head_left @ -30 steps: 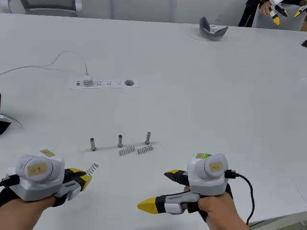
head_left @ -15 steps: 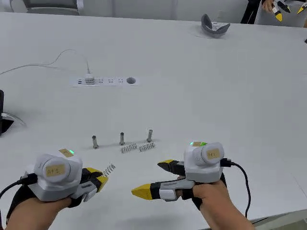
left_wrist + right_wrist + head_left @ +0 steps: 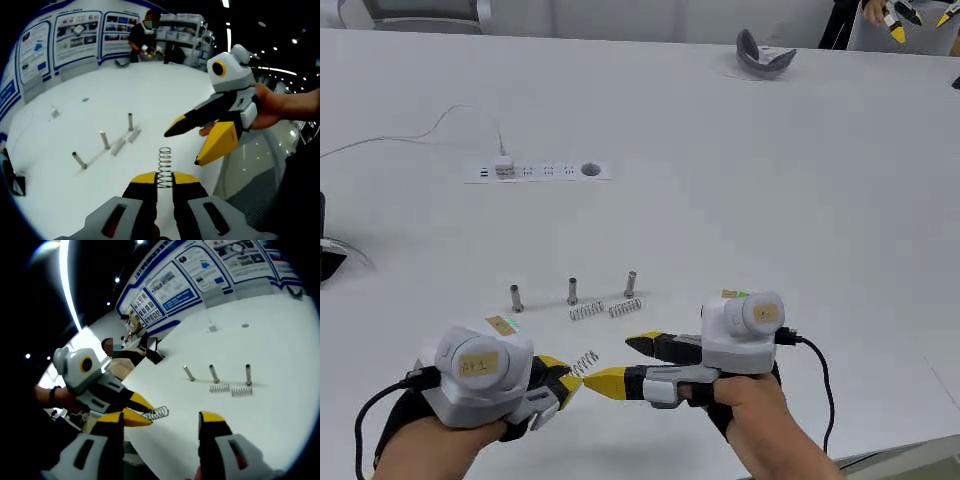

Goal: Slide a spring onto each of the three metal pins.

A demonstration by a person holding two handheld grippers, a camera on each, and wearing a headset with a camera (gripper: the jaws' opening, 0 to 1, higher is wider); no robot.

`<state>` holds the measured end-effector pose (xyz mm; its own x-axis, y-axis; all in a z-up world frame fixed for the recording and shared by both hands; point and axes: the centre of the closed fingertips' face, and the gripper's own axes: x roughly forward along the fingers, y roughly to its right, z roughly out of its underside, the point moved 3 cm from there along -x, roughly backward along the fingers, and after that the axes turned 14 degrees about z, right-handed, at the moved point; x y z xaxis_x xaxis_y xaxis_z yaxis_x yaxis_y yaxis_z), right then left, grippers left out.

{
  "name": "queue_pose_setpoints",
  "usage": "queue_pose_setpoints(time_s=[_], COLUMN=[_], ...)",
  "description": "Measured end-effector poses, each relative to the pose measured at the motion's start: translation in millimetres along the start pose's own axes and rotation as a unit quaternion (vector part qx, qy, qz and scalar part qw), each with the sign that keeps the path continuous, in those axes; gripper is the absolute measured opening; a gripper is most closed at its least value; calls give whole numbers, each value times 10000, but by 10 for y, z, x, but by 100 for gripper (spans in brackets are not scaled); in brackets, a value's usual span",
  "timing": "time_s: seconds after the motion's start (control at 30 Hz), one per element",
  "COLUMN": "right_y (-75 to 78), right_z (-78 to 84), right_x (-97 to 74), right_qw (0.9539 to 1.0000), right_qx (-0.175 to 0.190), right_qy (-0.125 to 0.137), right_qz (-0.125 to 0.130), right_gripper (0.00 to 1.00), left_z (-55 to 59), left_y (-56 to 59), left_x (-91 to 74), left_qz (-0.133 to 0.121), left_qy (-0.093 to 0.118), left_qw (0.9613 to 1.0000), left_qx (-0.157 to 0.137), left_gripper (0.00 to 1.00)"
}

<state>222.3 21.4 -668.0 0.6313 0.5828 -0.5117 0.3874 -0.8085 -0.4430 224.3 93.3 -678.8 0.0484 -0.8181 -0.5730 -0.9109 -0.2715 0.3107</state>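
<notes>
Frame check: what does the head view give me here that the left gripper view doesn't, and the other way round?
Head view: the person's left hand around the left gripper, and the black cable of the right gripper.
Left gripper view: wall posters and a person standing by shelves.
Both: three pins upright and bare, two loose springs lying beside them, one held spring clamped in the left gripper's tips, and the right gripper open close by.
</notes>
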Motion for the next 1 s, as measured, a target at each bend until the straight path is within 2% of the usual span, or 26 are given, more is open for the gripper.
queue_pose_setpoints(time_s=[0.17, 0.4, 1.0], right_y=[-50, -122, -114], right_z=[-21, -16, -161], right_x=[7, 19, 23], right_qw=[9990, 9966, 9966], right_qx=[365, 616, 569], right_qy=[104, 110, 130], right_qz=[-254, -530, -578], right_gripper=[53, 35, 24], left_z=[-8, -42, -160], left_y=[43, 82, 38], left_x=[30, 24, -34], left_qz=[67, 102, 131], left_qy=[6, 50, 38], left_qw=[10000, 9999, 9995], left_qx=[34, 60, 288], left_gripper=[10, 10, 10])
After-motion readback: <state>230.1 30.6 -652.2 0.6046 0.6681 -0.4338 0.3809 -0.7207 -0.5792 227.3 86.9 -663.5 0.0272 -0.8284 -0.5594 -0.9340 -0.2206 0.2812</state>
